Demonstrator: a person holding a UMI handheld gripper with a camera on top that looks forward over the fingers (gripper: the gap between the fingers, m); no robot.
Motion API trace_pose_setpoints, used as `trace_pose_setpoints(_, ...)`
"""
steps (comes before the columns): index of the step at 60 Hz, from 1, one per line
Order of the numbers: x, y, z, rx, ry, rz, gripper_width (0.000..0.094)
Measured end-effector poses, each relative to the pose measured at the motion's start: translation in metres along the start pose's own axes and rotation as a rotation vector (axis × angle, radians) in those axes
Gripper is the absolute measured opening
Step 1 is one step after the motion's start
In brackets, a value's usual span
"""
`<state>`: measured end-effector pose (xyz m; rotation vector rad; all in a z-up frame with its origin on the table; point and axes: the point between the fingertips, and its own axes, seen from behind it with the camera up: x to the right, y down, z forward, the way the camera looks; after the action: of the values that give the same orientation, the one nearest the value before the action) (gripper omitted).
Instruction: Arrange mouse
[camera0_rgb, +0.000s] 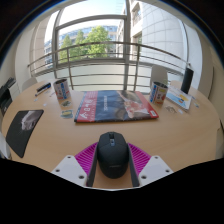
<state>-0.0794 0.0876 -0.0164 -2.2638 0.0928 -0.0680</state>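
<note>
Mouse (112, 153) — black, pinched between hand-held gripper (112, 160) pink pads

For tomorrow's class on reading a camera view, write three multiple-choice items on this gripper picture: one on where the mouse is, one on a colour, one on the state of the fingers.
1. Where is the black mouse?
A. between the gripper's fingers
B. on the black mat
C. beside the window rail

2. What colour are the finger pads?
A. green
B. magenta
C. yellow

3. How do the fingers stand?
A. spread far apart with nothing between them
B. out of view
C. closed against the mouse's sides

Answers:
1 A: the mouse sits between the two fingers, well short of the colourful mouse pad, while the black mat lies off to one side on the wooden table.
2 B: the inner faces show magenta on both sides of the mouse.
3 C: both pads meet the mouse's sides with no gap visible.
</note>
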Motion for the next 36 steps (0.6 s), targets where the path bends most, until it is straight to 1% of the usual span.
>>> trace_pose_setpoints(6,0.002,0.002,-0.001,-0.002,0.014,0.003,0.0433)
trace_pose_setpoints(10,0.004,0.003,-0.004,-0.018,0.036,0.016,0.0403)
trace_pose_setpoints(13,0.005,0.002,-0.007,-0.027,0.052,0.029,0.0397)
trace_pose_setpoints(18,0.012,-0.018,-0.023,0.0,0.105,0.056,0.0396)
trace_pose_setpoints(22,0.006,-0.052,-0.047,0.066,0.131,0.084,0.0397)
trace_pose_setpoints(25,0.0,-0.092,-0.072,0.135,0.151,0.099,0.0396)
trace_pose_setpoints(32,-0.059,-0.189,-0.132,0.308,0.134,0.081,0.0396)
trace_pose_setpoints(36,-0.114,-0.23,-0.158,0.391,0.087,0.078,0.0395)
